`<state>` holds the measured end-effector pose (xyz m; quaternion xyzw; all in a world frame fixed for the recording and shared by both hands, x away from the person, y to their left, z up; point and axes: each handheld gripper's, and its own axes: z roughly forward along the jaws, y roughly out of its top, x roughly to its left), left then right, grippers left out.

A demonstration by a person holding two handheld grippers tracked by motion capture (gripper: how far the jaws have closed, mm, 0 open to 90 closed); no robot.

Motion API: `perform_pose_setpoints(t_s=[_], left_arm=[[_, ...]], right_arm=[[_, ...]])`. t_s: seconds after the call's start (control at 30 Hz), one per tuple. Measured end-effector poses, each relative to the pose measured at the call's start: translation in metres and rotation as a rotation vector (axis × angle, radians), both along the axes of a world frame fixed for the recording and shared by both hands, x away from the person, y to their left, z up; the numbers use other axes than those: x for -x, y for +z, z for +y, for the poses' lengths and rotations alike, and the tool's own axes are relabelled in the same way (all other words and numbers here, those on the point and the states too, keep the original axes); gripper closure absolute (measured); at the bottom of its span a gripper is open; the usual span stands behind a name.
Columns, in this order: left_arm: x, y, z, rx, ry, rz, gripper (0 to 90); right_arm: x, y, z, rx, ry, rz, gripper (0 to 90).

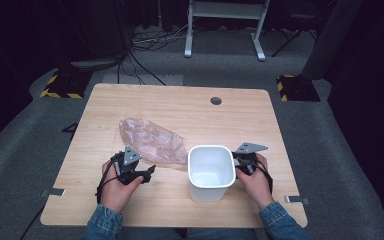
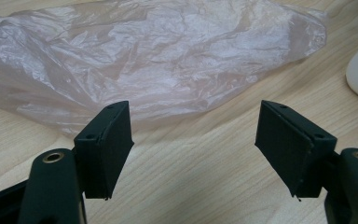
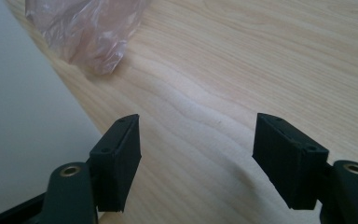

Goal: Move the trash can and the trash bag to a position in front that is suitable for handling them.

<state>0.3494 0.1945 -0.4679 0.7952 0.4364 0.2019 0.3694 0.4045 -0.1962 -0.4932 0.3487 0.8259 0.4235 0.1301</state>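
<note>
Wooden table: plastic bag just beyond left gripper.

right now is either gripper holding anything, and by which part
Nothing is held. The left gripper is open near the plastic bag; the right gripper is open beside the white bin.

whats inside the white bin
The white plastic rectangular bin stands upright with its mouth open, and its visible inner walls and floor look bare. The near inner wall is hidden by the rim.
</note>
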Motion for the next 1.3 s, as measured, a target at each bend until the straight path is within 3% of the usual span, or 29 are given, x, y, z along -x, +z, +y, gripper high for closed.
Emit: perform_pose_setpoints(t_s=[0.07, 0.17, 0.2, 0.23, 0.27, 0.3, 0.33, 0.37, 0.4, 0.47, 0.57, 0.6, 0.7, 0.73, 0.93, 1.07, 1.17, 1.2, 1.3], left_arm=[[-0.001, -0.001, -0.001, -0.003, -0.005, -0.001, 26.8], [0.000, -0.002, -0.003, -0.002, -0.021, 0.000, 26.7], [0.000, -0.001, -0.003, 0.001, -0.025, 0.003, 26.6], [0.000, -0.001, -0.004, 0.004, -0.028, 0.005, 26.6], [0.000, -0.001, -0.004, 0.007, -0.030, 0.008, 26.6], [-0.001, -0.001, -0.004, 0.006, -0.035, 0.008, 26.6], [-0.001, -0.001, -0.004, 0.010, -0.037, 0.010, 26.5], [-0.001, -0.001, -0.005, 0.021, -0.032, 0.010, 26.5], [-0.001, -0.002, -0.006, 0.021, -0.032, 0.013, 26.5], [-0.001, -0.001, -0.006, 0.019, -0.032, 0.015, 26.4], [-0.001, -0.002, -0.006, 0.020, -0.033, 0.017, 26.3], [-0.003, -0.002, -0.005, 0.023, -0.032, 0.010, 26.2], [-0.006, -0.002, -0.003, 0.034, -0.031, 0.001, 26.1], [-0.012, -0.002, 0.001, 0.048, -0.024, -0.003, 26.1], [-0.026, -0.007, 0.008, 0.022, -0.051, -0.009, 24.4], [-0.035, -0.014, 0.007, -0.065, -0.082, -0.011, 23.2], [-0.038, -0.018, 0.005, -0.080, -0.111, -0.002, 22.2], [-0.042, -0.022, 0.002, -0.087, -0.108, 0.002, 22.1], [-0.047, -0.025, 0.000, -0.099, -0.099, 0.006, 23.0]], right_arm=[[0.010, 0.005, -0.005, 0.021, -0.012, -0.043, 30.1], [0.017, 0.013, -0.018, 0.024, -0.019, -0.064, 28.4], [0.028, 0.020, -0.031, 0.037, 0.053, -0.067, 27.2], [0.028, 0.020, -0.031, 0.037, 0.053, -0.067, 27.2], [0.042, 0.024, -0.038, 0.054, 0.156, -0.044, 25.6], [0.042, 0.024, -0.038, 0.054, 0.156, -0.044, 25.6], [0.058, 0.025, -0.037, 0.097, 0.232, -0.052, 23.5], [0.058, 0.025, -0.037, 0.097, 0.232, -0.052, 23.5], [0.073, 0.024, -0.032, 0.096, 0.294, -0.048, 22.8], [0.082, 0.021, -0.023, 0.079, 0.326, -0.046, 22.2], [0.086, 0.019, -0.012, 0.068, 0.332, -0.049, 21.5], [0.088, 0.016, 0.000, 0.077, 0.335, -0.059, 22.8], [0.089, 0.014, 0.010, 0.071, 0.312, -0.058, 24.0], [0.089, 0.012, 0.019, 0.078, 0.291, -0.054, 28.8], [0.085, 0.003, 0.039, 0.062, 0.269, -0.044, 27.5], [0.084, 0.001, 0.038, 0.059, 0.299, -0.044, 26.4], [0.085, 0.000, 0.025, 0.061, 0.290, -0.048, 25.3], [0.085, -0.003, 0.013, 0.058, 0.260, -0.032, 25.2], [0.083, -0.006, 0.003, 0.060, 0.227, -0.023, 25.2]])
